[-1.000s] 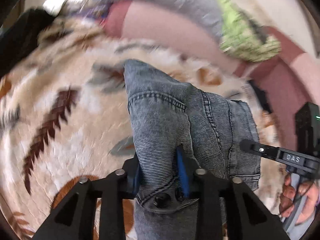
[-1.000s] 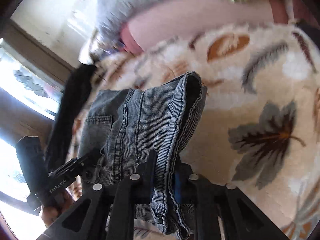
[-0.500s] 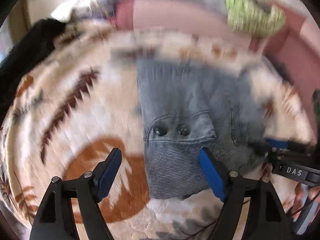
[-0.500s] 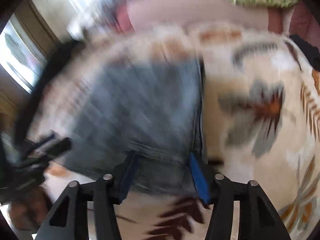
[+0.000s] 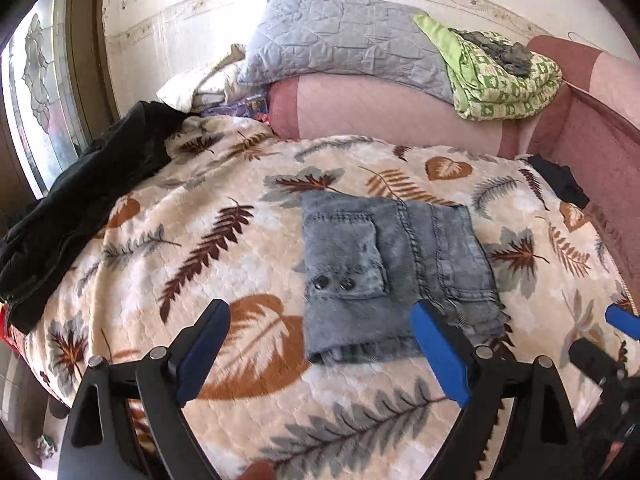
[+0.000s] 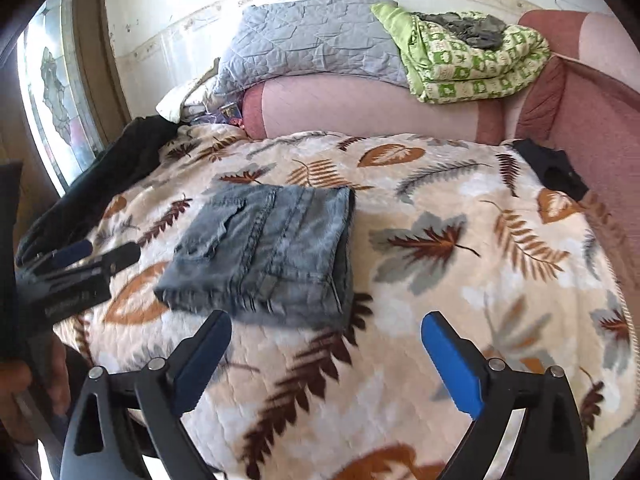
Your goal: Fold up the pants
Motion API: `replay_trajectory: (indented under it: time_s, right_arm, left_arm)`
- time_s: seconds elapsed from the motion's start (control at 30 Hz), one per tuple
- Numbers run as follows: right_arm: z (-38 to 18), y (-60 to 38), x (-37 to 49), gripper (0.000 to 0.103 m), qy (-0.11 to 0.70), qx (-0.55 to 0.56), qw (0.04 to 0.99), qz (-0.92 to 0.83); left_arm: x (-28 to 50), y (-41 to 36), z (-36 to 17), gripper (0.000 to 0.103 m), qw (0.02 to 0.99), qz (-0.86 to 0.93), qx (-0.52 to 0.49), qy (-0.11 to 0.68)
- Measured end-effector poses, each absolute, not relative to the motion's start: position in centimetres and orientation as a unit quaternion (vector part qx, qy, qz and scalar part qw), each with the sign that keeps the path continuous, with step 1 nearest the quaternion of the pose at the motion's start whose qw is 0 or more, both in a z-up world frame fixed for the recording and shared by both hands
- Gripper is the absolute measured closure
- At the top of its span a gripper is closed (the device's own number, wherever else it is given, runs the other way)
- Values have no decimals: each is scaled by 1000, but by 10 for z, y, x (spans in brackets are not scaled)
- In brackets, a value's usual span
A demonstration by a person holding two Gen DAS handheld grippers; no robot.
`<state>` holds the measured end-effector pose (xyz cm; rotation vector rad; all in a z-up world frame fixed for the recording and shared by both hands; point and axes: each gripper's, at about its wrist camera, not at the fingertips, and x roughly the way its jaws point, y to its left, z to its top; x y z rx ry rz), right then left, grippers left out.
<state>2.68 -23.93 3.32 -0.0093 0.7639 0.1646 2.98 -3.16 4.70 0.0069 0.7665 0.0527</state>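
I am looking down both wrist cameras at a bed covered by a cream blanket printed with brown, orange and grey leaves. Along the far edge lies a long pink bolster, with a grey quilted pillow on top of it and a folded green patterned blanket beside that. A dark garment is heaped along the left side of the bed next to a window, and a small black cloth lies at the far right edge against a padded pink wall.

The pants, grey-blue washed denim, lie folded into a compact, roughly square bundle near the middle of the blanket. A flap pocket with two dark snaps faces up on the bundle's left half. Heavy stitched seams run from the far edge toward me, and the stacked loose layers face the near edge. With the bundle this square, I cannot call a clear long axis.

My left gripper hovers just short of the bundle's near edge, its jaws spreading wide with nothing clamped; its right blue pad overlaps the near right corner in view. My right gripper is likewise opening wide and empty over bare blanket, with the pants ahead and to its left.
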Motion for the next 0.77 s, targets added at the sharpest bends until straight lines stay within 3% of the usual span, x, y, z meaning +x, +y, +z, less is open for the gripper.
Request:
replay_trajectory:
  time_s: [0.47, 0.6, 0.77]
  right_arm:
    - [49, -242, 13, 5, 362, -20, 929, 79]
    - [49, -237, 15, 5, 364, -30, 928, 80]
    - [51, -233, 20, 5, 366, -32, 926, 83]
  left_arm:
    - [17, -52, 53, 11, 923, 16, 15, 384]
    - [17, -53, 54, 3, 923, 18, 11, 385]
    - [22, -50, 51, 3, 921, 12, 4, 389]
